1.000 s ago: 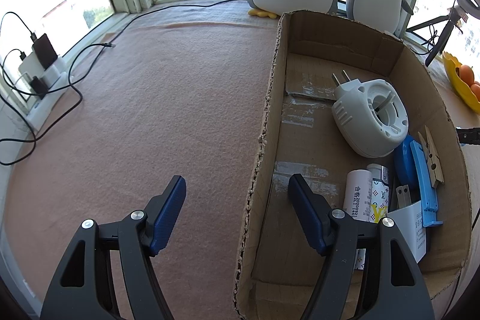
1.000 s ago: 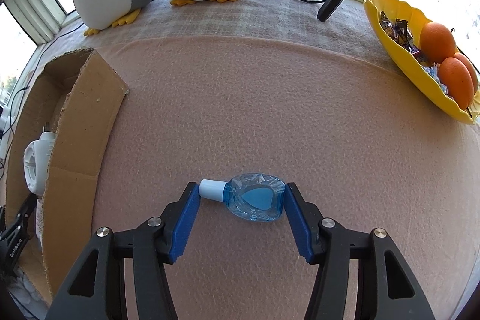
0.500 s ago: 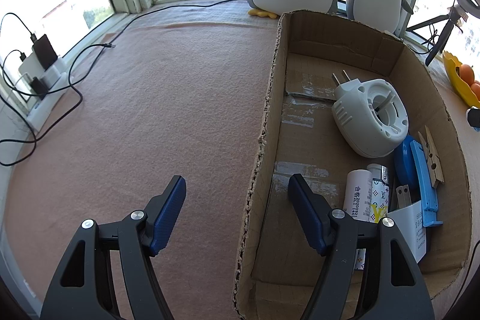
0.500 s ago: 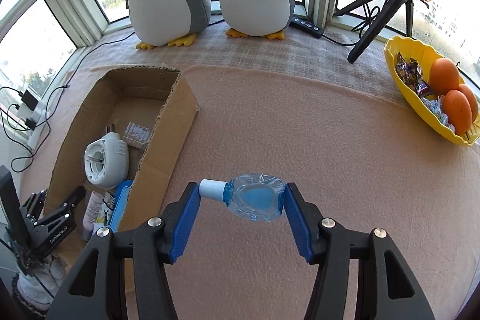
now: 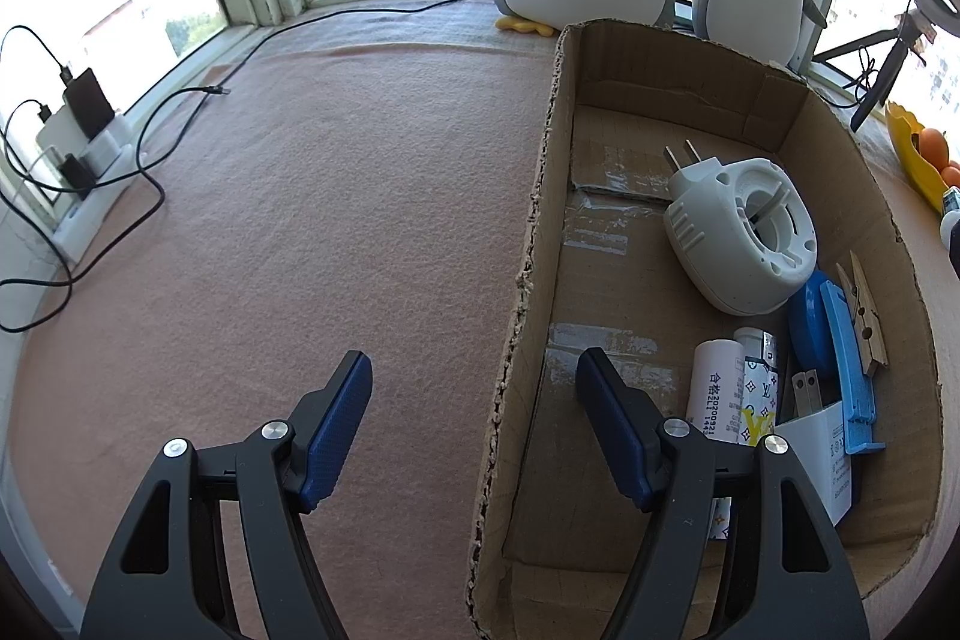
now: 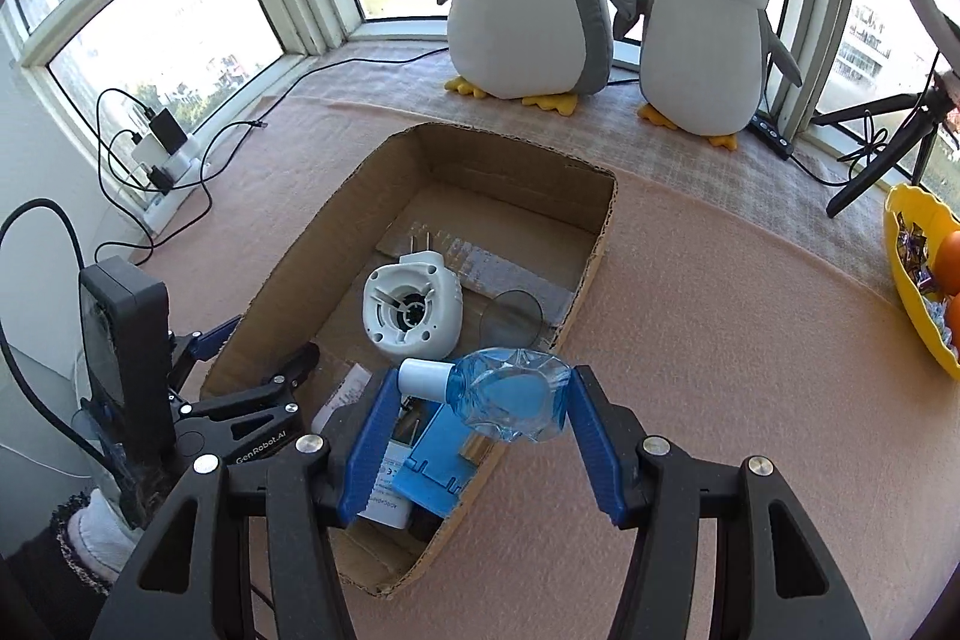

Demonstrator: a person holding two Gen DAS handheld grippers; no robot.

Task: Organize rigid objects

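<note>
Right gripper (image 6: 480,400): holding a small clear blue bottle (image 6: 510,397) with a white cap (image 6: 420,377), lying crosswise between the two blue pads; the jaws are standing at a middling width, closed on the bottle's ends. The bottle is hanging in the air above the near right edge of the cardboard box (image 6: 600,232).

Left gripper (image 5: 474,400): holding nothing, jaws parted and straddling the left wall of the cardboard box (image 5: 528,268); one finger is sitting over the pink felt mat (image 5: 300,220), the other inside the box. Whether the pads are touching the wall cannot be told.

Box contents: white plug-in device (image 5: 741,232), blue plastic piece (image 5: 846,358), wooden clothespin (image 5: 864,322), white tube (image 5: 711,388), white charger (image 5: 822,454).
</note>
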